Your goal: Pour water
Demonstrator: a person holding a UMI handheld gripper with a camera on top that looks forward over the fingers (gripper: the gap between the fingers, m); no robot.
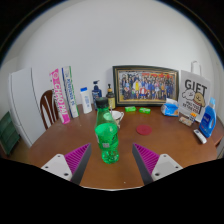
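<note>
Between open tongs [109, 165], green bottle [107, 140] (upright, translucent)

Wooden table [60, 150] bearing green bottle [107, 141]

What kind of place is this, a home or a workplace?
Probably a home, though this is a guess. A framed group photo leans on the wall behind a round wooden table, beside a gift bag. The tool is open, with a green bottle between its fingers.

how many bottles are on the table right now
3 clearly: a green bottle between the open hand-held gripper fingers, a white bottle further back, a blue bottle beside the gift bag. Others may be hidden.
</note>
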